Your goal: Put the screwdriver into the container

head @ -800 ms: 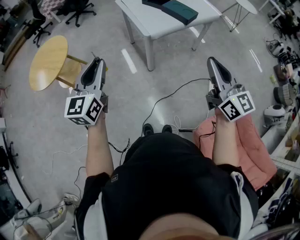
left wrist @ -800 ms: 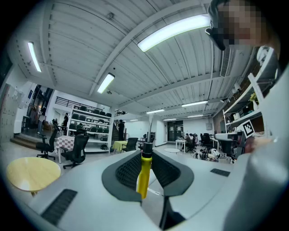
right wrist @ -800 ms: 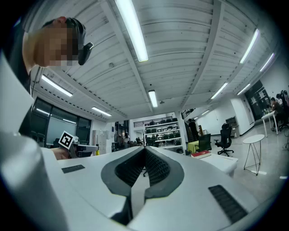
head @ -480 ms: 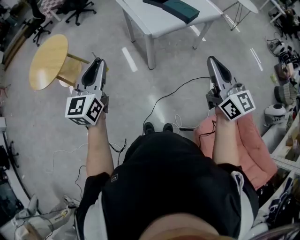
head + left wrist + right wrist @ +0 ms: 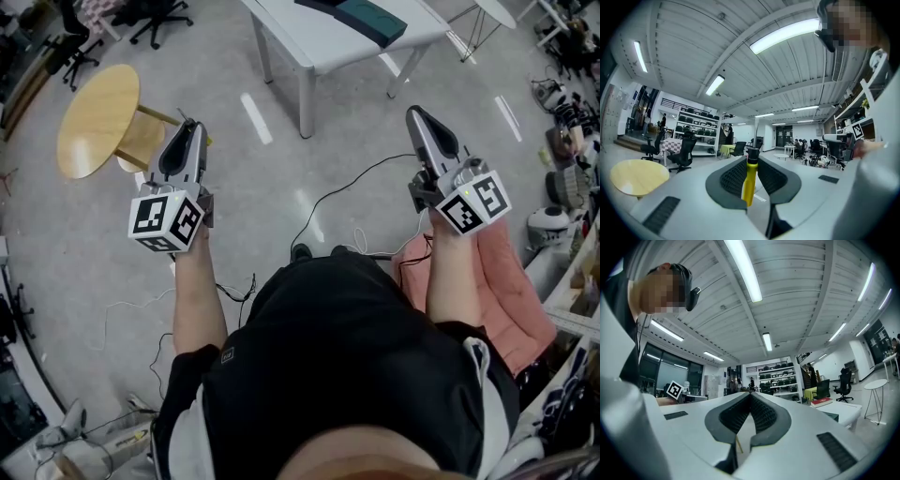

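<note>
The person stands on the grey floor [image 5: 272, 187] in a black top, both arms held out in front, a tool in each fist. The left hand-held gripper [image 5: 190, 127] is clamped on the screwdriver [image 5: 749, 183]: its yellow handle stands upright between the dark ribbed pads [image 5: 733, 178], black collar at the top, and the shaft pokes up past the tips. So the screwdriver is up in the air, above bare floor, near a round wooden table [image 5: 94, 117] off to the person's left. The right hand-held gripper [image 5: 413, 114] has its jaws drawn together with nothing gripped between them (the tips meet in a neat point).

Ahead of both tools is a white surface [image 5: 309, 42] carrying a dark green box-like thing [image 5: 367, 21]; whether that is the container I can't make out. A black cable [image 5: 328, 199] trails across the floor between the arms, and something pink [image 5: 511, 295] sits under the right forearm.
</note>
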Available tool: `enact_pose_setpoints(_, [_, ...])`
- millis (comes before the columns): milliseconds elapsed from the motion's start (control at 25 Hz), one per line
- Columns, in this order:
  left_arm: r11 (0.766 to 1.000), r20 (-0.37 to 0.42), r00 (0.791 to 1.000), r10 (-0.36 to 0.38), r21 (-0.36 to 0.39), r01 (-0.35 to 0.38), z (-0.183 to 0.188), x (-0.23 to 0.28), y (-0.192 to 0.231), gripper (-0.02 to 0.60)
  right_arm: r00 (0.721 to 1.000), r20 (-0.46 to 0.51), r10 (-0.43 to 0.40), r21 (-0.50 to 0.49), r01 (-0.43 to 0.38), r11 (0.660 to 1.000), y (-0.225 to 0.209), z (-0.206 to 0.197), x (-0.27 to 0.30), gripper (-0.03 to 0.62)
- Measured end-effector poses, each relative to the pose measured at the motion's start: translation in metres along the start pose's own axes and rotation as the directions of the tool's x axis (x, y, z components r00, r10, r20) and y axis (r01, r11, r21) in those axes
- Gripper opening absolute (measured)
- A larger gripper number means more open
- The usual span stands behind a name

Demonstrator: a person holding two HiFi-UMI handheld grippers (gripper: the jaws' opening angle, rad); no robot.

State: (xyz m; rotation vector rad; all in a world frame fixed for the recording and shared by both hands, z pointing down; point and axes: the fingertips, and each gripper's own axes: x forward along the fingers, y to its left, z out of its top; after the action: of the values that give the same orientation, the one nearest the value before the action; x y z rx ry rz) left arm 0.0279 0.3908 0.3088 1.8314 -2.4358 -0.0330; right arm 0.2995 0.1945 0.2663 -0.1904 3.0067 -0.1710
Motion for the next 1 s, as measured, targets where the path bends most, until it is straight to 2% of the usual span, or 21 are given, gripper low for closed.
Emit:
enact_pose_setpoints(200, [1.0,-0.003,1.0,0.0,-0.009,0.0,-0.006,-0.01,0.019,0.081,1.0,-0.019,0.002,0.005,-0.002,1.0,0.018,-0.007,0.012,0.029])
enact_pose_setpoints(480, [1.0,-0.011,1.0,0.003,-0.009,-0.003,-0.008,-0.008,0.035,0.081,1.0,-0.028,-0.002,0.01,0.002,1.0,0.019,-0.007,0.029,0.031])
enact_pose_setpoints(800, [0.999,-0.021,0.999,0.034,-0.006,-0.034,-0.015,0.001,0.049,0.081,0.999,-0.023,0.039,0.033,-0.039,0.999,0.008,-0.016,0.055,0.031])
enact_pose_setpoints(1000, [0.998,-0.047,0.997,0.058,0.004,-0.058,-0.018,0.022,0.061,0.081,0.998,-0.019,0.062,0.067,-0.061,0.996,-0.015,-0.025,0.077,0.031])
